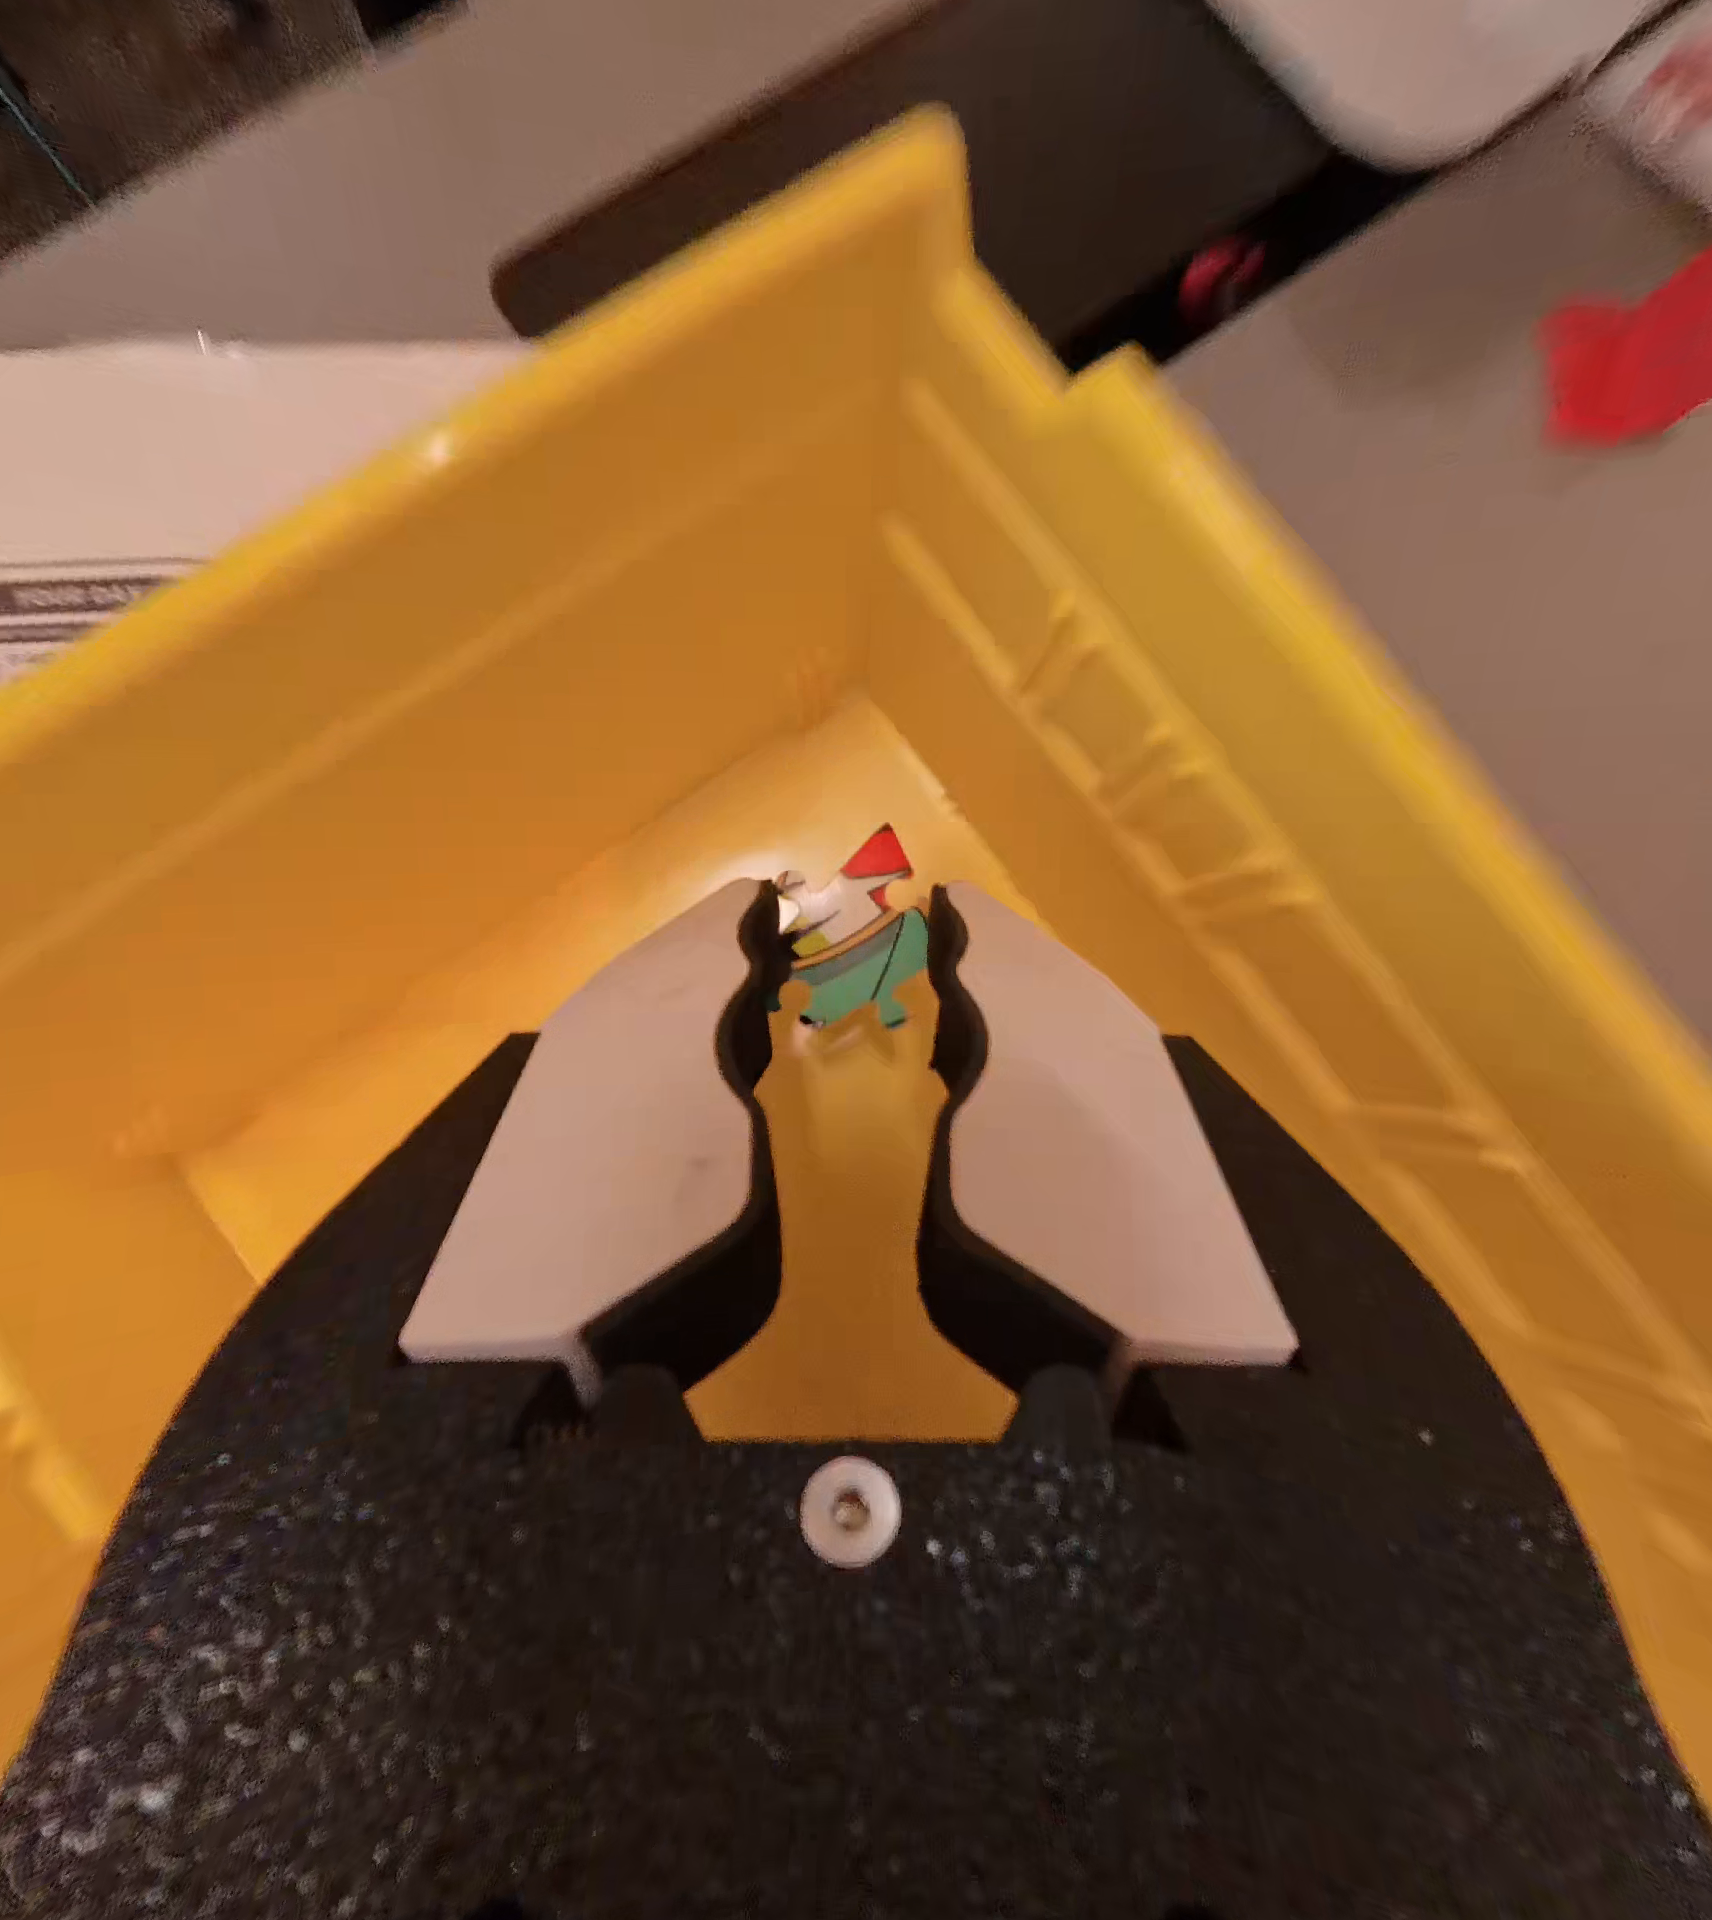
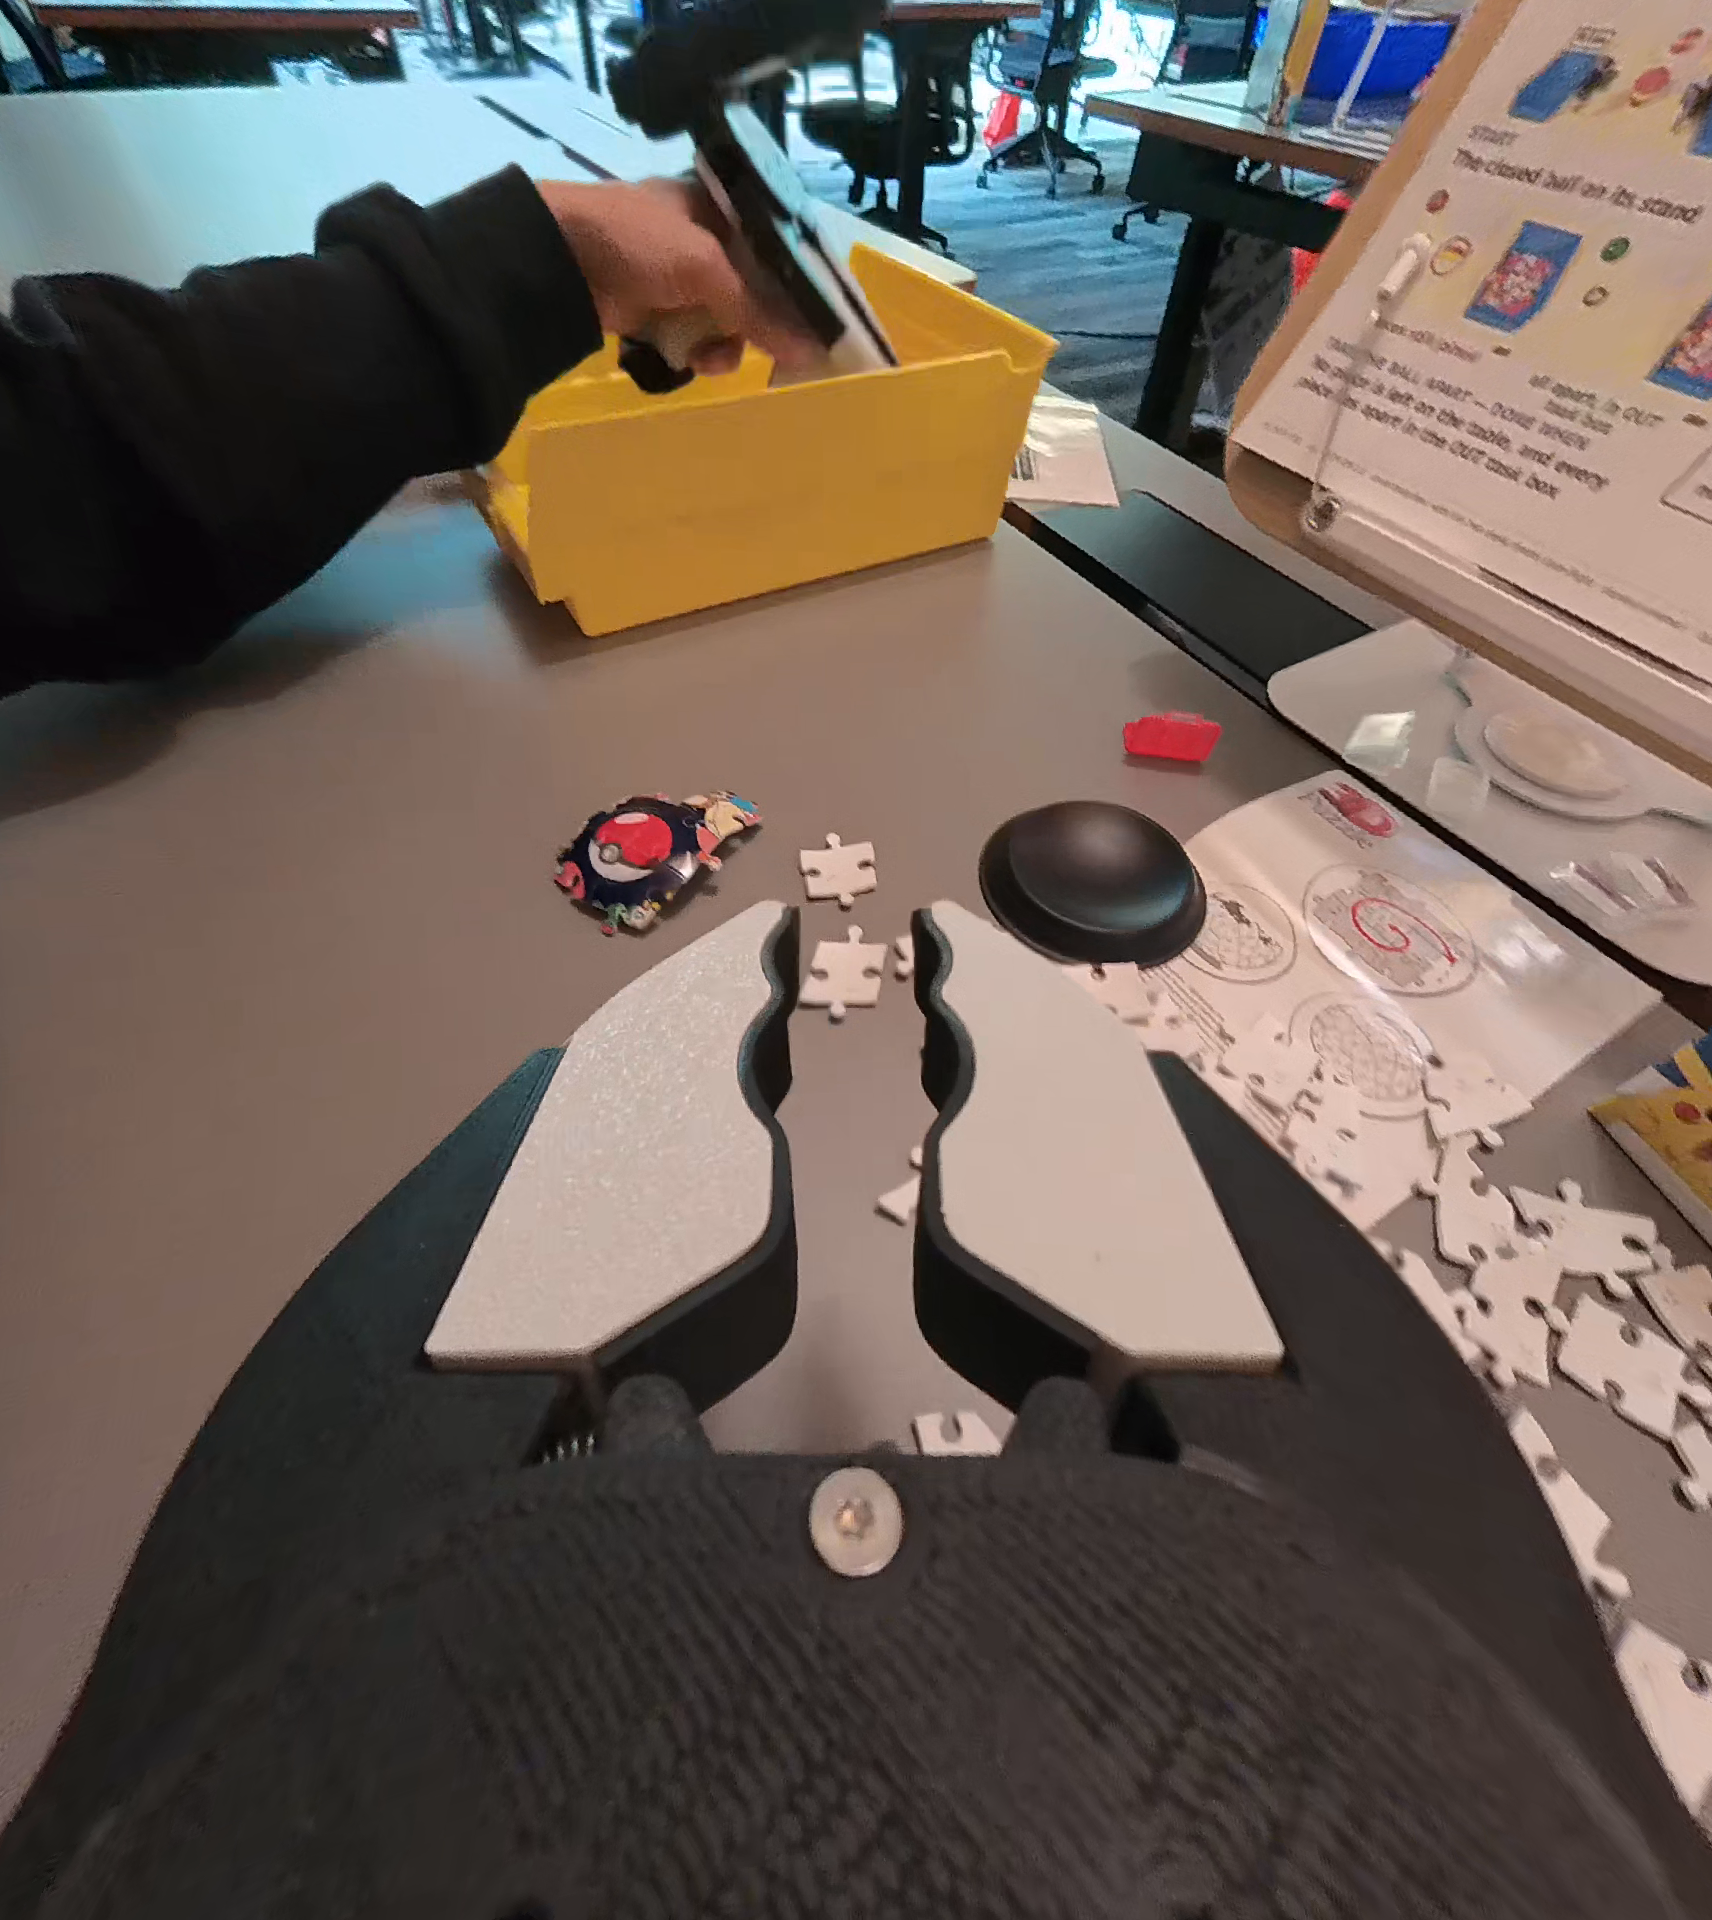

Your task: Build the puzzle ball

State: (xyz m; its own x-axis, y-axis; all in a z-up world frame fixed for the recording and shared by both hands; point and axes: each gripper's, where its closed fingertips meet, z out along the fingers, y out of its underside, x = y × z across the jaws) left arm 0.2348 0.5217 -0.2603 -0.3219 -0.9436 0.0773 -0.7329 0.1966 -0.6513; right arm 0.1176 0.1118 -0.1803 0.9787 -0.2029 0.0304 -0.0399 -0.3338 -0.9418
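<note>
Grey table (image 2: 312, 831): yellow bin (image 2: 779, 468), black dome stand (image 2: 1091, 868), joined coloured section (image 2: 649, 857), loose white pieces (image 2: 1558, 1320). Office desks and chairs behind. Left gripper (image 1: 847, 935) inside bin, clamping coloured puzzle piece (image 1: 857, 966). Right gripper (image 2: 852, 971) narrowly parted, empty.

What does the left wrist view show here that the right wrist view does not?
Only the left wrist view: the bin's inside, with a colourful puzzle piece between the left gripper fingers.

Only the right wrist view: the joined picture section, black dome stand, loose white pieces and open right gripper.

Both: the yellow bin and red object.
</note>
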